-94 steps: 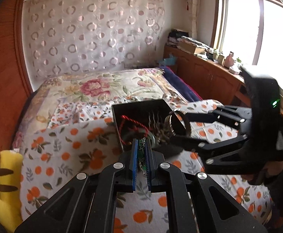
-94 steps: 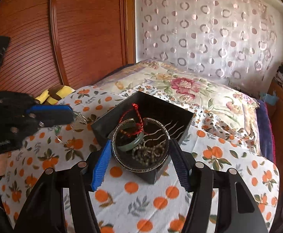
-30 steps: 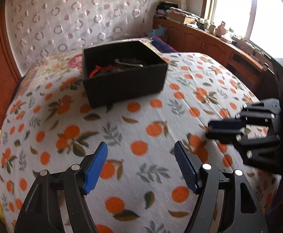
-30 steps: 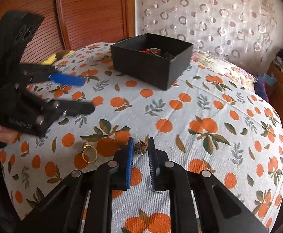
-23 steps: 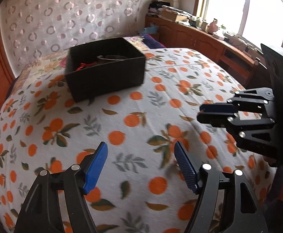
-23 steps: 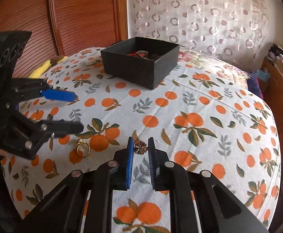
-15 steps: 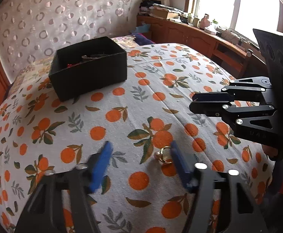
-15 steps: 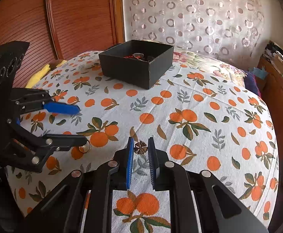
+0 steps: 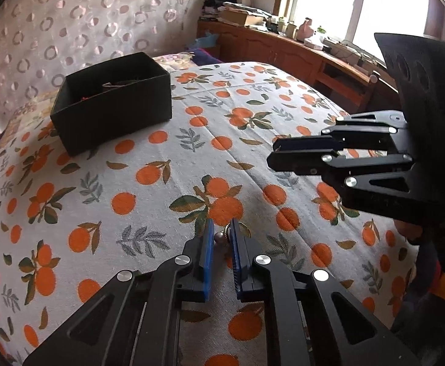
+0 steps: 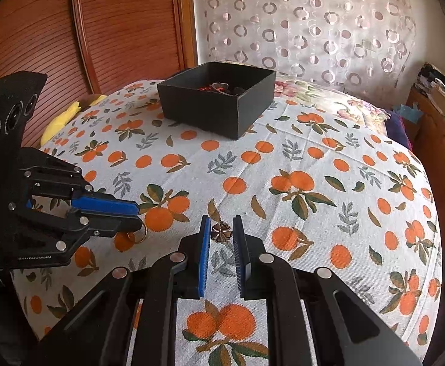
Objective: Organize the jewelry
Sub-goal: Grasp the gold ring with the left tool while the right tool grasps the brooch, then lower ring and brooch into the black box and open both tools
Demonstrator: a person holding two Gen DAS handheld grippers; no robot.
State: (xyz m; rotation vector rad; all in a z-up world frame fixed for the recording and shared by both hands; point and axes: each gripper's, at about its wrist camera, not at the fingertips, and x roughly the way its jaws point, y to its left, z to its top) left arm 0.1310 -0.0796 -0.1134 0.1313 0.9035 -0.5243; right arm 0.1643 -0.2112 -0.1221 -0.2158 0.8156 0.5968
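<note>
A black open box point(image 9: 112, 100) with jewelry inside stands on the orange-print cloth; it also shows in the right wrist view point(image 10: 216, 97). My left gripper point(image 9: 222, 238) is shut on a gold ring with a pearl point(image 9: 222, 237) at the cloth's near edge; the ring point(image 10: 140, 234) also shows under its tips in the right wrist view. My right gripper point(image 10: 221, 233) is shut on a small bronze flower piece point(image 10: 221, 231) and hovers low over the cloth. It appears at the right in the left wrist view point(image 9: 283, 155).
The cloth point(image 9: 161, 183) covers a rounded bed surface. A wooden cabinet with clutter point(image 9: 283, 52) runs under the window at right. A wooden panel point(image 10: 115, 30) and a yellow cushion point(image 10: 61, 122) lie to the left.
Both grippers pulled back from the box to the near cloth. My left gripper, open half a second ago, has closed on the ring. My right gripper stays shut on the flower piece.
</note>
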